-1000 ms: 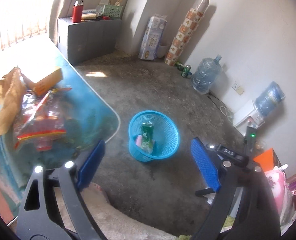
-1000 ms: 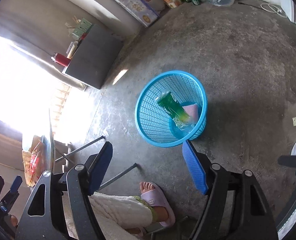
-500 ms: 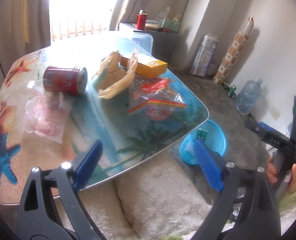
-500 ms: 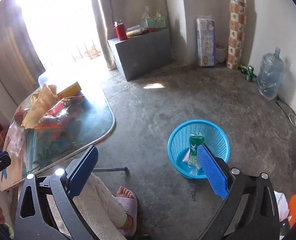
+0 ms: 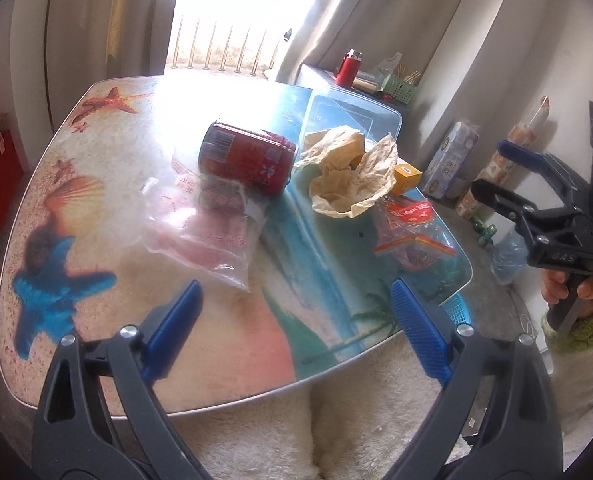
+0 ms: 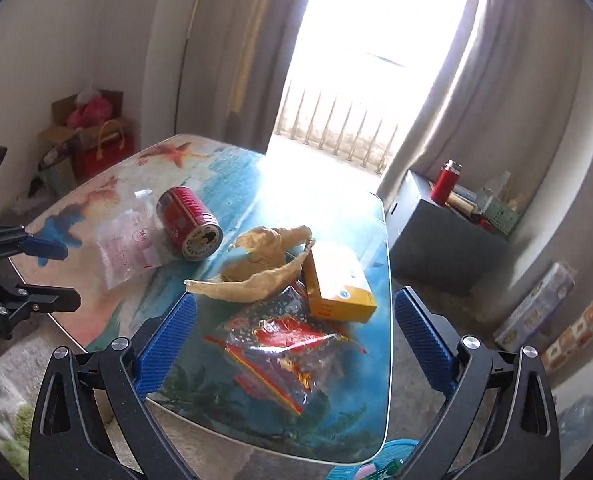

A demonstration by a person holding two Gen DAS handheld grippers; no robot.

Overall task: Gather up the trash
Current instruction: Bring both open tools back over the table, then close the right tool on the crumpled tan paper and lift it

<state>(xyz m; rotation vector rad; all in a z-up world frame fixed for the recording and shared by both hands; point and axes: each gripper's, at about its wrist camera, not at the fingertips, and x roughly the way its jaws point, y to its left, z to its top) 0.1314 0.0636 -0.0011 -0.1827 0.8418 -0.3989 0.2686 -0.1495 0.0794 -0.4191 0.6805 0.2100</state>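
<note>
The blue basket (image 6: 380,470) is mostly hidden under the worktop (image 6: 376,432), with only a sliver at the bottom edge in the right wrist view. The yellow box (image 5: 406,174) is half buried behind the crumpled paper (image 5: 352,172) beside it. Print on the clear bag (image 5: 200,228) near the worktop's front edge is too blurry to read.

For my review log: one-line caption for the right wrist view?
Open right gripper above red-printed clear bag on table.
</note>
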